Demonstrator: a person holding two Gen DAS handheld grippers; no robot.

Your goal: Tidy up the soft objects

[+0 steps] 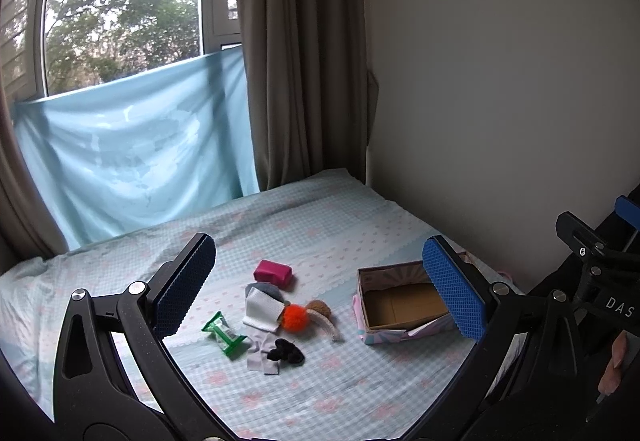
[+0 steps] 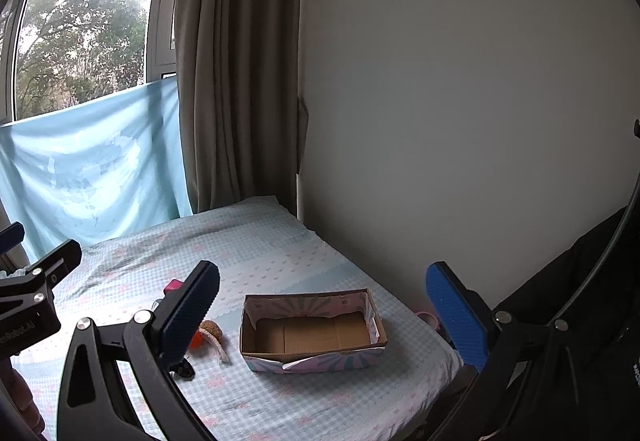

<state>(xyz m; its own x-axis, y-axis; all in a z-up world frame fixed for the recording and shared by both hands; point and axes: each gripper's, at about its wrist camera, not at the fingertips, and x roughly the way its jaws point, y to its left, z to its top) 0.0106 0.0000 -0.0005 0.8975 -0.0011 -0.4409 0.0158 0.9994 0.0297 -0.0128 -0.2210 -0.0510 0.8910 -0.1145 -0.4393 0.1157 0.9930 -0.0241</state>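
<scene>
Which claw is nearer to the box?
Right. The right claw hangs open in line with the box; the left claw hangs open facing the orange pompom, box to its right.

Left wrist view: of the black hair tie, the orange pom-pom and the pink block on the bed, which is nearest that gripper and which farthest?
1. Black hair tie, nearest, at the front of the pile.
2. Orange pom-pom, middle of the pile, just behind it.
3. Pink block, farthest, at the back toward the window.
</scene>
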